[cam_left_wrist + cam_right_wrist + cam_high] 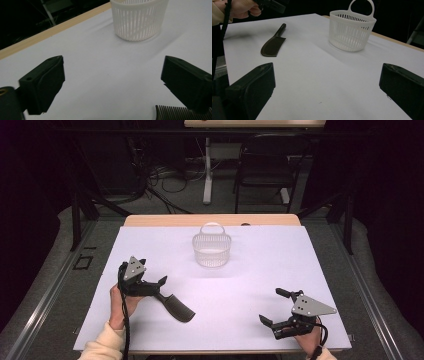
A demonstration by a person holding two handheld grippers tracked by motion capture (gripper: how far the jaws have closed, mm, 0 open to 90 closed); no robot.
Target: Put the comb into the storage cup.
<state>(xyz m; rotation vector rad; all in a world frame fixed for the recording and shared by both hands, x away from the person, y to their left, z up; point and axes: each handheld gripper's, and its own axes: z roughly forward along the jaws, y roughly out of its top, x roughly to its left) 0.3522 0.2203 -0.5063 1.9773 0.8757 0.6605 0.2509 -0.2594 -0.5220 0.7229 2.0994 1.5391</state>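
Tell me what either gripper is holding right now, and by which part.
Nothing is held: both grippers have open jaws, and the black comb lies on the white table.

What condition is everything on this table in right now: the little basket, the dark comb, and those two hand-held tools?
White slotted plastic basket: upright, empty as far as visible, handle raised.
Black plastic comb: lying flat on the white table cover, not gripped.
Left tool: jaws open, nothing between them, right by the comb's handle.
Right tool: jaws wide open, empty.

A dark room held a black folding chair (264, 167), tangled cables (165, 177) on grey floor (50, 270), and a white table leg (207, 170).
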